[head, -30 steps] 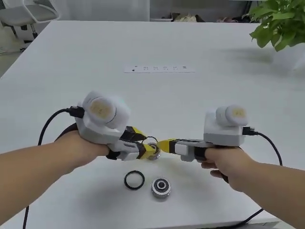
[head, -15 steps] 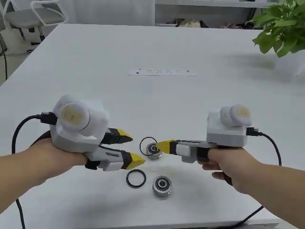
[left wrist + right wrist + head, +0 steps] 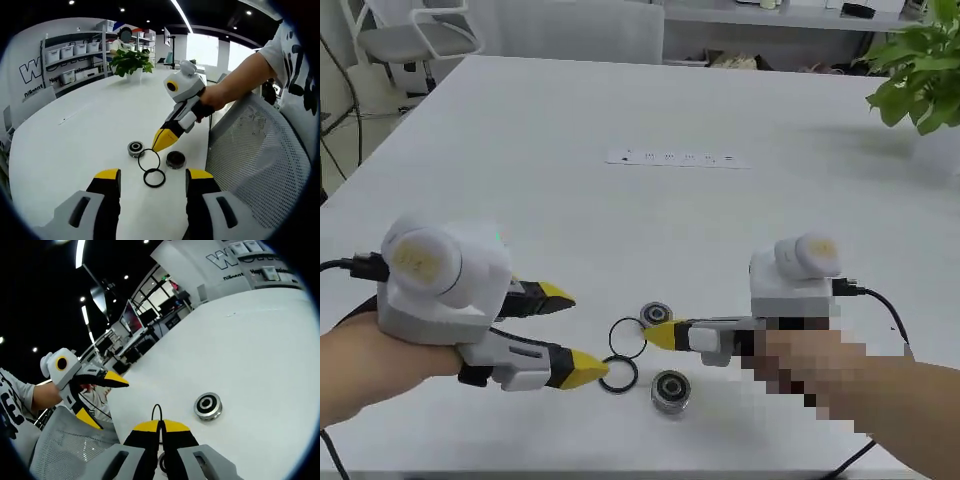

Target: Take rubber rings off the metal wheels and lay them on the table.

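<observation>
My right gripper (image 3: 655, 335) is shut on a thin black rubber ring (image 3: 627, 338) and holds it just above the white table (image 3: 620, 220). That ring (image 3: 156, 412) shows edge-on over the shut jaws (image 3: 160, 426). A second ring (image 3: 617, 374) lies flat on the table close by. Two metal wheels rest on the table, one (image 3: 657, 314) beyond the held ring and one (image 3: 671, 389) nearer me. My left gripper (image 3: 570, 332) stands open to the left of the rings, holding nothing. Its view has the flat ring (image 3: 154, 178) between its jaws, the held ring (image 3: 149, 160) and both wheels (image 3: 136, 148) (image 3: 176, 159).
A white socket strip (image 3: 668, 158) lies mid-table. A potted plant (image 3: 920, 60) stands at the far right corner and an office chair (image 3: 420, 40) beyond the far left. Cables trail from both grippers. A mesh chair back (image 3: 250, 150) is beside the near table edge.
My left gripper let go of the wheel, opened and drew back to the left. The wheel now rests on the table, and the ring has come off it in my right gripper.
</observation>
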